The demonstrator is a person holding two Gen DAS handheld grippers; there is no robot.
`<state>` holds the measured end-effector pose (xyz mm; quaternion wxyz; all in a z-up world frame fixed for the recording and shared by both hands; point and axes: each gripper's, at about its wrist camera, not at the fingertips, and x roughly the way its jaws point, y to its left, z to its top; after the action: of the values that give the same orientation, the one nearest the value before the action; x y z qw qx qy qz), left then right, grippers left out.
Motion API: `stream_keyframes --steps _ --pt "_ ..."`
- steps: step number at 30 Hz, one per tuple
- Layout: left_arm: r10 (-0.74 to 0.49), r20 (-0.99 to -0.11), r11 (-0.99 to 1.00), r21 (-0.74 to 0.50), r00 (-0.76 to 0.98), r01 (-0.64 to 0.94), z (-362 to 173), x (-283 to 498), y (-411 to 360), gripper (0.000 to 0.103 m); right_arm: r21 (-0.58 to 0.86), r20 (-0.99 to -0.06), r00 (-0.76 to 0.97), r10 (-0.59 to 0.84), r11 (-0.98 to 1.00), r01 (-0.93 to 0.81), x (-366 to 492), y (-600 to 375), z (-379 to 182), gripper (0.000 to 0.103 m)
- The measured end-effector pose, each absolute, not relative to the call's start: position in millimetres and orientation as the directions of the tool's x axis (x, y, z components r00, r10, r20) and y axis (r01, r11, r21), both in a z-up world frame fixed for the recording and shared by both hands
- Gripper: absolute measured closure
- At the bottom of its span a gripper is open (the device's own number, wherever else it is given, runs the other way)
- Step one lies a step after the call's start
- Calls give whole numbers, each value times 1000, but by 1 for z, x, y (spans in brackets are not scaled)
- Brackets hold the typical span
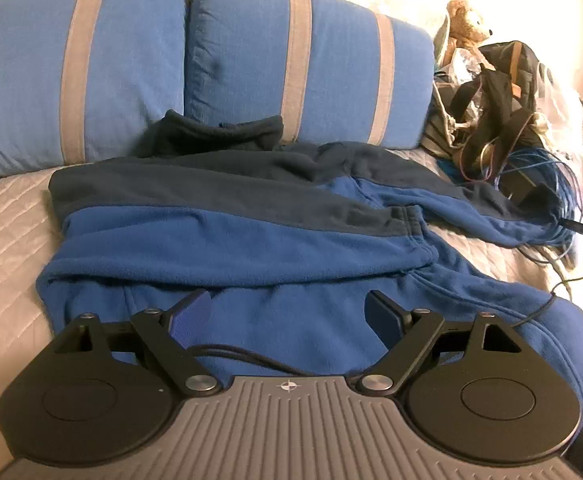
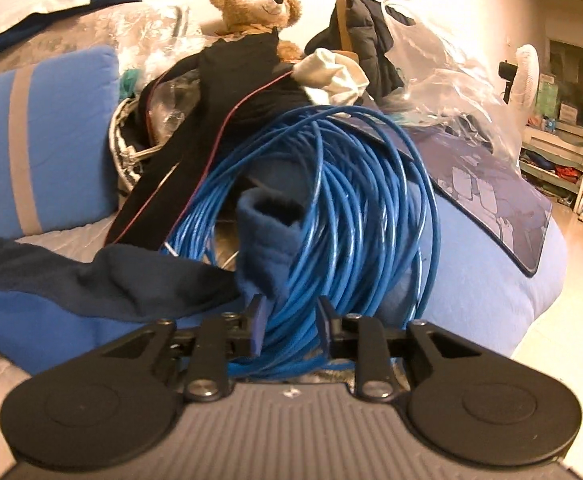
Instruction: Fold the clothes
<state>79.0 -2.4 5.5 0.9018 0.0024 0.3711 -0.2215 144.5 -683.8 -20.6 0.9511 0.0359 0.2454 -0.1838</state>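
Partly cable-hidden fleece sleeve cuff (image 2: 269,216)

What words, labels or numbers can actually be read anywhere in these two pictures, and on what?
No readable text anywhere.
Left claw body: only a small crosshair mark, no letters.
Right claw body: a similar tiny mark, too blurred to make out.
Dark printed mat: pale drawn shapes, no legible words.
Shelf items in the far room: labels too small and blurred to read.
Fleece jacket: no visible label.

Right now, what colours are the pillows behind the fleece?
Blue with grey stripes; the pillows show best in the left wrist view.
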Motion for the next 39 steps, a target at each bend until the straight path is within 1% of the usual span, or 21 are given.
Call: stream_keyframes --steps 4,5,8,10,12,15,18,22,30,34,39 --pt "-394 -670 903 -154 629 402 5 76 1 18 -15 -490 814 -313 936 351 154 -689 -23 75" --pt "-394 -669 903 -153 630 402 5 76 2 18 -11 -495 813 -307 938 347 157 -690 -24 79" --pt "-392 -667 903 -149 634 402 6 75 5 18 -6 -509 808 -297 940 342 165 -692 -27 83" --pt "-391 -665 904 -146 637 402 6 74 7 18 -3 -513 808 -289 942 335 170 -693 -28 84" --pt "-385 -666 906 -140 639 400 6 74 8 18 2 -514 814 -273 948 319 174 -691 -26 92" --pt "-380 -661 907 -131 647 400 9 72 12 18 -6 -528 803 -276 947 321 179 -686 -21 98" --pt "-385 -648 909 -145 657 390 13 72 18 18 26 -516 821 -246 953 302 182 -675 -2 98" --pt "-386 -636 915 -168 668 368 15 74 22 18 51 -467 862 -196 968 247 188 -650 35 98" --pt "-418 -612 906 -231 671 354 18 72 25 18 69 -378 925 -24 996 54 212 -565 104 98" --pt "-437 -598 899 -258 672 355 21 72 24 18 80 -360 929 88 995 -63 224 -512 123 98" --pt "-446 -574 895 -291 687 338 26 75 25 18 71 -362 909 205 979 -192 240 -440 131 99"
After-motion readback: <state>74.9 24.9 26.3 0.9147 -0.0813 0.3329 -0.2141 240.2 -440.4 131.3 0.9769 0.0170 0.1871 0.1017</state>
